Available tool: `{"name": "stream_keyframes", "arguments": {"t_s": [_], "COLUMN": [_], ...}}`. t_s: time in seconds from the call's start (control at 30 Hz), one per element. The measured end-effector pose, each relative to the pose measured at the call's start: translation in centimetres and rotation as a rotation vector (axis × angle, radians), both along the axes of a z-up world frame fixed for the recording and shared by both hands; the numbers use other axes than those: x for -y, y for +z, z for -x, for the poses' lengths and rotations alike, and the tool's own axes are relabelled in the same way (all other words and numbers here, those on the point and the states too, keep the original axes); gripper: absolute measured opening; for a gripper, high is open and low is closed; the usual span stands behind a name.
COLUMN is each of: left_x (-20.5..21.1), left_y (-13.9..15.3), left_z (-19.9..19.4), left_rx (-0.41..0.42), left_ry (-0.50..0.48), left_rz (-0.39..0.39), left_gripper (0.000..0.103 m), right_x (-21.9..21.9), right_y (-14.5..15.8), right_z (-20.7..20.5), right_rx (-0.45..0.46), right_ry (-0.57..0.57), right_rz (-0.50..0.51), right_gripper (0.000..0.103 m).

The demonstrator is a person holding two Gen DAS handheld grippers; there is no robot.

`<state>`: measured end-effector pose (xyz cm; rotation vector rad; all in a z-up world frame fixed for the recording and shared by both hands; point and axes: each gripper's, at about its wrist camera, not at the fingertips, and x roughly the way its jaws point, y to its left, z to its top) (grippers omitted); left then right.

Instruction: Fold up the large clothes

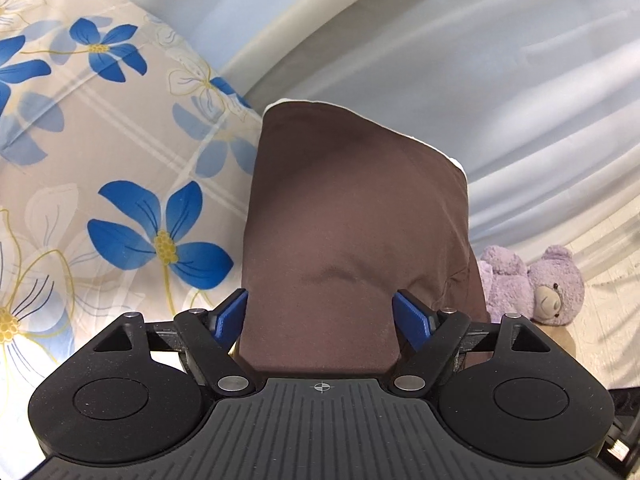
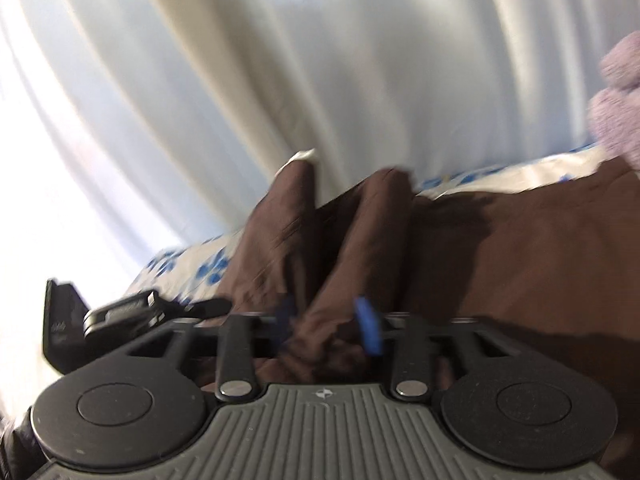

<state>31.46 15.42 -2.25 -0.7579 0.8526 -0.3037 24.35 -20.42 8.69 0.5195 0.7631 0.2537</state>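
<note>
The brown garment [image 1: 352, 216] lies on a bed with a flowered sheet [image 1: 120, 152], folded into a thick, narrow bundle that reaches toward the pale curtain [image 1: 480, 60]. A purple teddy bear [image 1: 536, 284] sits just beside it. The left gripper [image 1: 320, 314] is wide open, with one blue pad on each side of the bundle's near end; the pads look close to the cloth but do not seem to squeeze it, so it holds nothing. In the blurry right view, the right gripper [image 2: 330, 322] is about half open, with rumpled brown cloth lying between its blue pads [image 2: 370, 326], and they do not seem to pinch it. Two humps of cloth stick up in front of it. The fold looks nearly done, I think. To do this step well, both grippers should lift away slowly so no cloth snags and pulls the layers apart. Then the lumpy part should be pressed flat so the edges line up neatly.
</note>
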Motion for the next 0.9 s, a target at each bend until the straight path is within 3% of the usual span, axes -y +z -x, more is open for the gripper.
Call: {"name": "stream_keyframes", "arguments": {"t_s": [0.07, 0.13, 0.23, 0.3, 0.37, 0.4, 0.5, 0.77, 0.9], "left_x": [0.2, 0.2, 0.1, 0.1, 0.1, 0.2, -0.1, 2.2, 6.3], "left_y": [0.1, 0.1, 0.1, 0.0, -0.1, 0.0, 0.7, 7.4, 10.3], "left_z": [0.1, 0.0, -0.1, -0.1, 0.0, 0.0, 0.6, 2.3, 2.4], "left_rx": [0.007, 0.006, 0.004, 0.007, 0.01, 0.014, 0.035, 0.184, 0.267], "left_ry": [-0.003, -0.007, -0.009, -0.008, -0.014, -0.018, -0.023, -0.107, -0.193], "left_rz": [-0.008, -0.013, -0.015, -0.017, -0.019, -0.023, 0.012, 0.079, 0.006], "left_gripper": [0.083, 0.083, 0.083, 0.083, 0.083, 0.083, 0.083, 0.083, 0.083], "right_x": [0.6, 1.0, 0.5, -0.3, -1.5, -2.1, -3.0, 0.4, 4.9], "right_y": [-1.2, -2.8, -4.8, -5.6, -6.0, -6.0, -4.8, 2.3, 4.1], "right_z": [-1.2, -2.5, -4.8, -6.0, -6.7, -6.8, -6.6, -4.0, -2.3], "right_rx": [-0.074, -0.119, -0.163, -0.177, -0.175, -0.164, -0.122, 0.083, 0.155], "right_ry": [0.001, 0.022, 0.048, 0.064, 0.088, 0.098, 0.128, 0.168, 0.134], "right_rz": [-0.043, -0.165, -0.317, -0.35, -0.318, -0.304, -0.317, -0.411, -0.479], "right_gripper": [0.051, 0.051, 0.062, 0.063, 0.061, 0.046, 0.021, 0.017, 0.017]}}
